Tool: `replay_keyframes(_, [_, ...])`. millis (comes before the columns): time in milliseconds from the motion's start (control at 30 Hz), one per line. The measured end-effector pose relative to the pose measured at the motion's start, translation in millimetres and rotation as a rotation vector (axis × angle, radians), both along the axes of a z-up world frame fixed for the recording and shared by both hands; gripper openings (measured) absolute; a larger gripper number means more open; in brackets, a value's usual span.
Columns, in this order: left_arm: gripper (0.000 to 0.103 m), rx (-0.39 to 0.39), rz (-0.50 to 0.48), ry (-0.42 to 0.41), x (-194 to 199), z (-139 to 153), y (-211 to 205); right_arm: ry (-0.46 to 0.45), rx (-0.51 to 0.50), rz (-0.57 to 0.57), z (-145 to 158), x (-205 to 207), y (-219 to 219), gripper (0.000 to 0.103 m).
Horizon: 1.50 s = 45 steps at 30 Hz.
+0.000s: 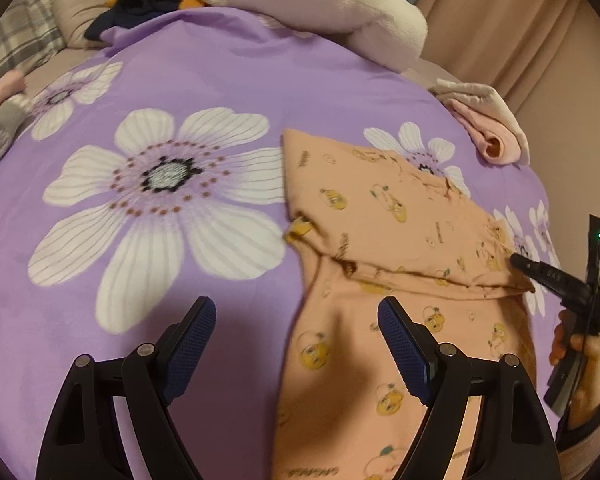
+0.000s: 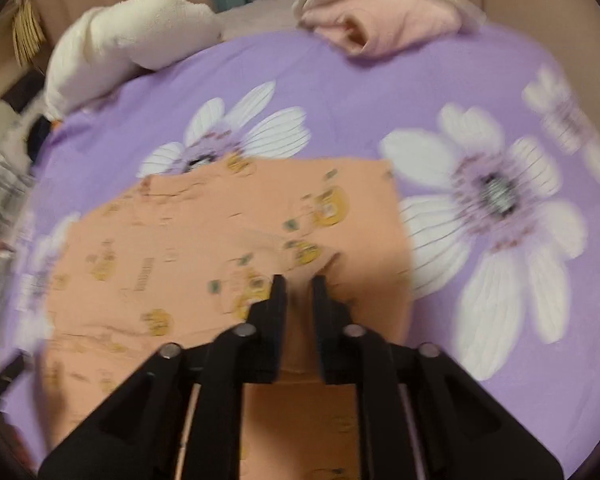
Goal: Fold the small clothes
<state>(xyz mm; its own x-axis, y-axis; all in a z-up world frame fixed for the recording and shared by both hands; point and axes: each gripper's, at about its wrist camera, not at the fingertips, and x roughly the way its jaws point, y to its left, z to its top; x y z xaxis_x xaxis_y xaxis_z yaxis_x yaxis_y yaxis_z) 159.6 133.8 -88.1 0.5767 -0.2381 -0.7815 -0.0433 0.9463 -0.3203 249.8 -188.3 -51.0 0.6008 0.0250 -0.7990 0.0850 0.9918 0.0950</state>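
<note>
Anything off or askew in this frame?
Nothing damaged or spilled. The peach garment is mid-fold, its top flap sitting skewed over the lower part, edges not lined up. The right tool is pinching a fold of it; the left tool is open above the bedspread.

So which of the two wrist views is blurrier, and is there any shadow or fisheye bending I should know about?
Right wrist view: clearly blurrier, motion smear across the purple flowered bedsheet and the peach cartoon-print garment that the right gripper pinches. Left wrist view: mostly sharp, a dark shadow under the open left gripper; warm, dim light. Both views: the bed bulges and the corners go black.
</note>
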Motion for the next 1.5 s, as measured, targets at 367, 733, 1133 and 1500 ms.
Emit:
replay_keyframes(367, [0.069, -0.017, -0.097, -0.015, 58.7, -7.8, -45.2, 0.030, 0.089, 0.158, -20.7, -3.4, 26.6, 0.014])
replay_keyframes(733, [0.066, -0.052, -0.114, 0.075, 17.9, -7.8, -17.9, -0.016, 0.347, 0.141, 7.8, -79.0, -23.5, 0.054])
replay_keyframes(1133, [0.072, -0.258, -0.162, 0.151, -80.1, -27.0, 25.6, 0.139, 0.559, 0.066, -42.3, -178.5, -79.6, 0.054])
replay_keyframes(1500, [0.072, -0.511, -0.279, 0.170, -151.2, -37.9, 9.3, 0.189, 0.707, 0.178, -55.8, -242.5, -46.9, 0.054])
